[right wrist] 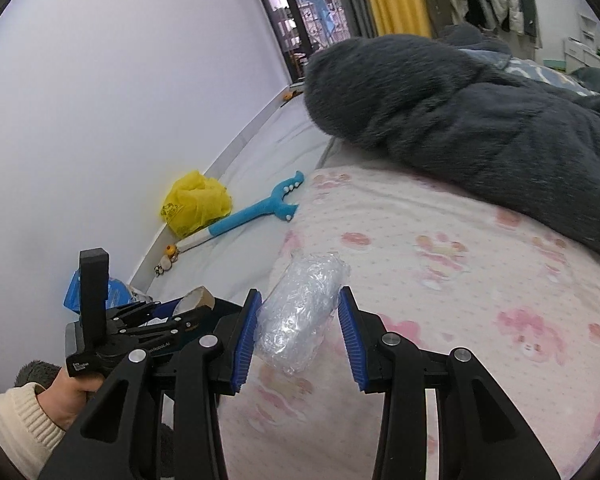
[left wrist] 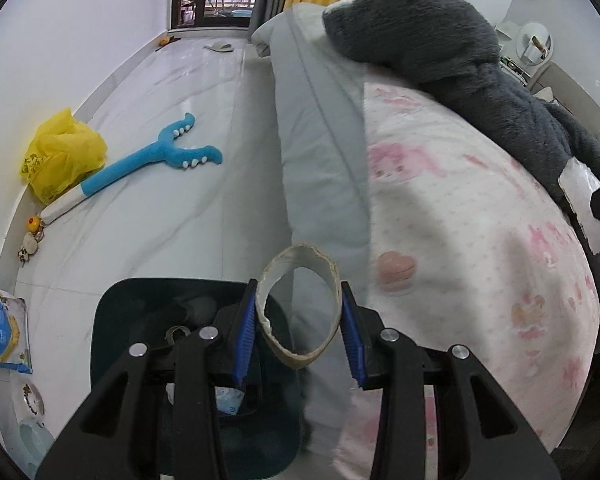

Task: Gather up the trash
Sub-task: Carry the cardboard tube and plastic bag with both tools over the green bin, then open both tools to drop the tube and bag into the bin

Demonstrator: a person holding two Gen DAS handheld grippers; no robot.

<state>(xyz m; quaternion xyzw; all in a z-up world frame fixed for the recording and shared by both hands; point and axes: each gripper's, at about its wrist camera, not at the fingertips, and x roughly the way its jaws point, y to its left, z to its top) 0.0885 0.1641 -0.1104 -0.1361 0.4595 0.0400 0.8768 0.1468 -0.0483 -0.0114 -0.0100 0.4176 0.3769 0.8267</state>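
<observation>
My left gripper (left wrist: 299, 322) is shut on a cardboard tape ring (left wrist: 298, 308) and holds it in the air beside the bed, above the right part of a dark bin (left wrist: 112, 320) on the floor. The ring also shows in the right wrist view (right wrist: 198, 299), past my left gripper (right wrist: 168, 316). My right gripper (right wrist: 298, 332) is open around a crumpled clear plastic wrap (right wrist: 300, 314) that lies on the pink patterned quilt (right wrist: 440, 300); its blue pads (right wrist: 247, 340) stand close on both sides. The wrap also shows at the right edge of the left wrist view (left wrist: 586, 204).
A yellow plastic bag (left wrist: 62, 156) and a blue claw toy (left wrist: 156, 160) lie on the white floor (left wrist: 172, 220) by the wall. A blue packet (left wrist: 0, 328) lies at the left. A dark grey fleece garment (right wrist: 480, 120) covers the far part of the bed.
</observation>
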